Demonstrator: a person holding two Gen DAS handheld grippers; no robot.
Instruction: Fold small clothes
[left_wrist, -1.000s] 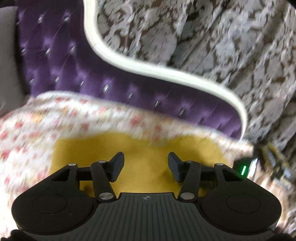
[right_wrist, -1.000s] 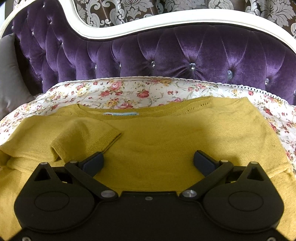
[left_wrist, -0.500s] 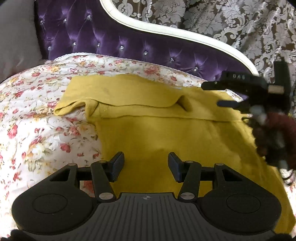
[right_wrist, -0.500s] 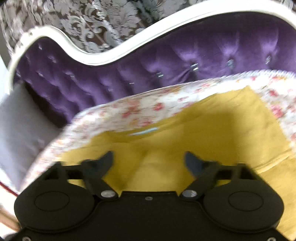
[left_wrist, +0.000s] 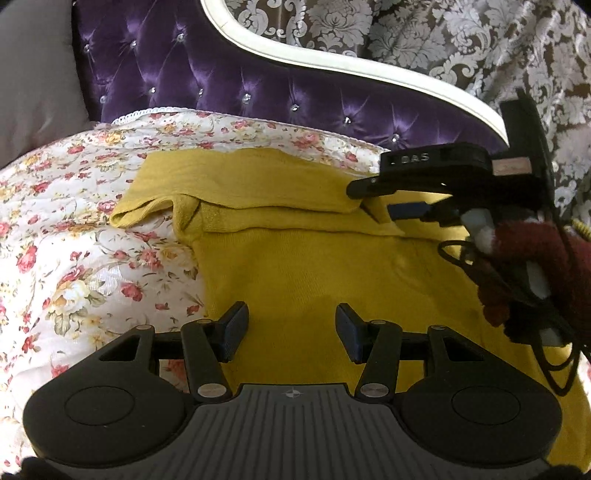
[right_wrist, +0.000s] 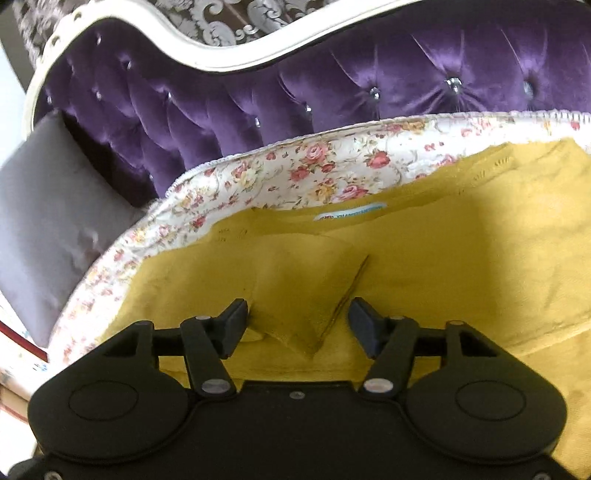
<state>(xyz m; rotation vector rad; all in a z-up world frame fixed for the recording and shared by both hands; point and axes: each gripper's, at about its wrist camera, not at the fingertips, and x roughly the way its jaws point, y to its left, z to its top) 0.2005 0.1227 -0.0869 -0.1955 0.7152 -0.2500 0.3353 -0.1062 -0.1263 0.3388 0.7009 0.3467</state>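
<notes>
A mustard-yellow knitted top (right_wrist: 424, 266) is lying flat on the floral bedspread (left_wrist: 74, 258) of a bed, its neckline with the pale blue label (right_wrist: 351, 213) pointing toward the tufted purple headboard (right_wrist: 369, 74) at twelve o'clock in the right wrist view, so its long axis is running from the headboard back toward the cameras. One short sleeve (right_wrist: 303, 291) is lying folded in over the body, its cuff corner pointing toward six o'clock. The right gripper (right_wrist: 297, 314) is hovering over that sleeve; its jaws have just been closing, and they are standing apart on either side of the sleeve's tip, with the left pad touching or nearly touching the fabric and the right pad clear of it. In the left wrist view the top's upper part is folded into a band running from nine to three o'clock, with a sleeve end (left_wrist: 136, 212) sticking out at about ten o'clock. The left gripper (left_wrist: 291, 328) is hanging over the garment's near edge with its jaws apart and nothing clamped. A hand in a dark red knitted sleeve (left_wrist: 532, 258) is coming in at three o'clock, carrying the other gripper over the cloth. A grey cushion (right_wrist: 48, 221) is leaning at nine o'clock beside the headboard, and damask curtains (left_wrist: 461, 48) are hanging behind it.
</notes>
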